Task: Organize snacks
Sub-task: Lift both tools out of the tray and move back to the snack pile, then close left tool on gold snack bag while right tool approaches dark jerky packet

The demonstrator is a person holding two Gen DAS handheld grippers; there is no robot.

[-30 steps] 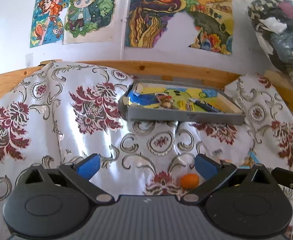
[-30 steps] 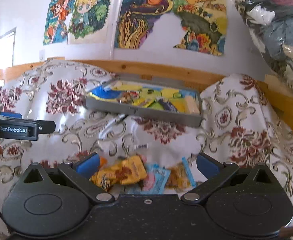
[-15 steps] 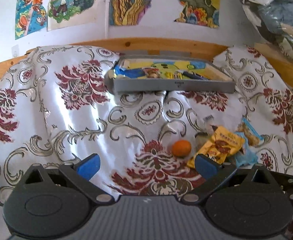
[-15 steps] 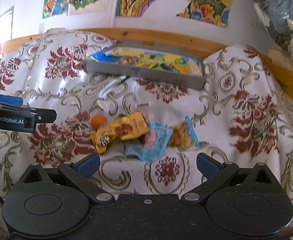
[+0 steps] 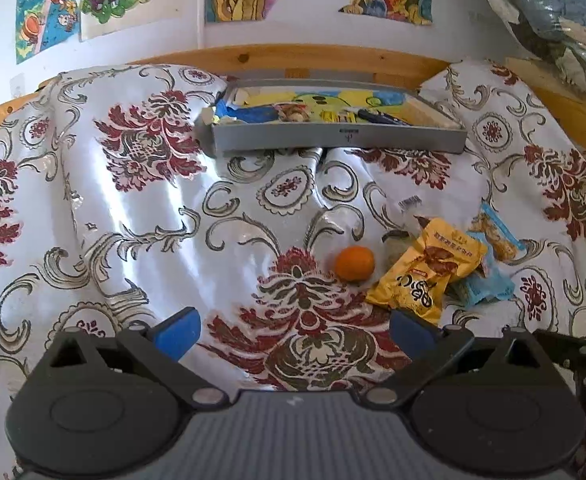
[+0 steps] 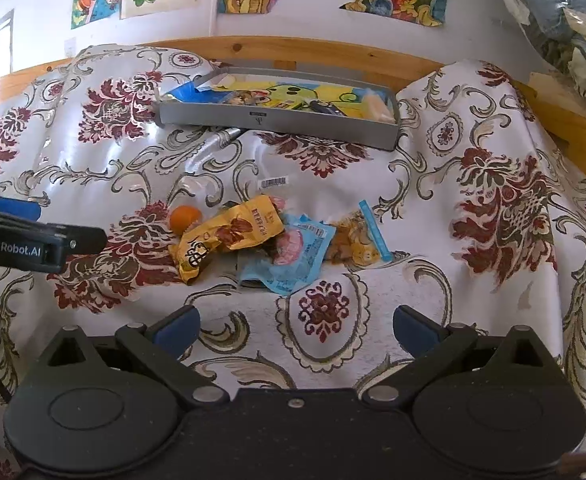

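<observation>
A small pile of snacks lies on the patterned cloth: an orange fruit (image 5: 354,263) (image 6: 185,218), a yellow packet (image 5: 429,270) (image 6: 229,234), a light blue packet (image 6: 293,258) (image 5: 487,284) and a clear packet with a blue strip (image 6: 363,238) (image 5: 495,234). A grey tray (image 5: 333,136) (image 6: 277,120) holding several packets sits at the back. My left gripper (image 5: 293,330) is open, short of the orange fruit. My right gripper (image 6: 295,326) is open too, hovering in front of the pile with nothing between its fingers.
A floral cloth (image 6: 493,208) covers the whole surface and rises in folds at left and right. A wooden rail (image 5: 293,56) runs behind the tray under a wall of posters. Bagged fabric (image 5: 553,20) is piled at the top right. The left gripper's body (image 6: 33,240) crosses the right wrist view's left edge.
Both cameras have pulled back and tilted down, so the snack pile has come into fuller view and sits higher in the frames. Both grippers stayed open; nothing on the cloth moved.
</observation>
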